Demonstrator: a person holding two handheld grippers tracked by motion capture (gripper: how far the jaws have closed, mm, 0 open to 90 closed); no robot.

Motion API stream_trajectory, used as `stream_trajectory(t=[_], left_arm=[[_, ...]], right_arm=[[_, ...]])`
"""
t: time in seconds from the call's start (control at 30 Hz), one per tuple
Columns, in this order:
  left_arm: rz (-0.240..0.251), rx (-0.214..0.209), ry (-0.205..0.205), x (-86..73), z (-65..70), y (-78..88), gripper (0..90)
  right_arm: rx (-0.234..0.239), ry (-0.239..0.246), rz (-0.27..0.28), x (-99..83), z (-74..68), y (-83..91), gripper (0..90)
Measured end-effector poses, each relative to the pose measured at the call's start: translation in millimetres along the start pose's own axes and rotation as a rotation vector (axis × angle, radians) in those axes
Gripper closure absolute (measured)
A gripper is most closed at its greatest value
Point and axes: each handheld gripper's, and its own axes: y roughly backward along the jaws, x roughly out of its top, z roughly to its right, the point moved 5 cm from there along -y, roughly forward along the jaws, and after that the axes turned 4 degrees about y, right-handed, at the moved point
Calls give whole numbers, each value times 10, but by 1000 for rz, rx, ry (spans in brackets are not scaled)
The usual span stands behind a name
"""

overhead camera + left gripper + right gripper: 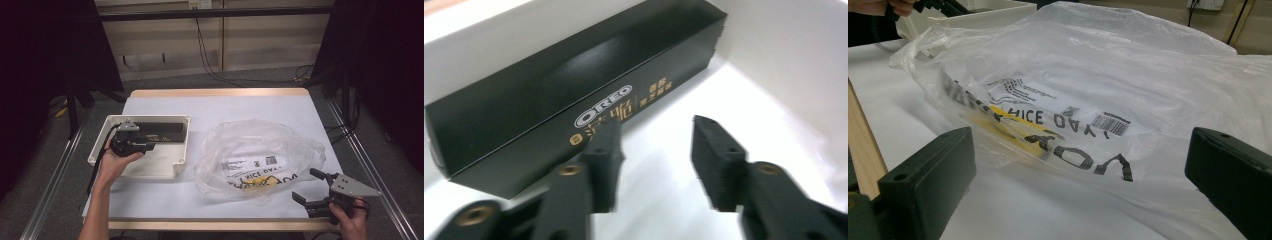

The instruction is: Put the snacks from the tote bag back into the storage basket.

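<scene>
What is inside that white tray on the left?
The white tray holds a long black Oreo box lying along its far wall. The left gripper hovers above with open jaws, hiding some of the tray floor in the high view.

Black Oreo box [574, 95] with white-and-gold lettering, white bin [170, 167], clear bag [260, 155] printed black and yellow
</scene>
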Motion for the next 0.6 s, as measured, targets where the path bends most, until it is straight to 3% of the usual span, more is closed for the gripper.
stream_trajectory(t=[0.2,0.43,0.6], left_arm=[[80,8,-5,82,63,173,183],[89,-12,-59,95,113,407,62],[117,-18,-56,49,40,609,53]], right_arm=[[0,0,1,1,1,4,0],[0,0,1,1,0,3,0],[0,-2,2,2,0,0,0]])
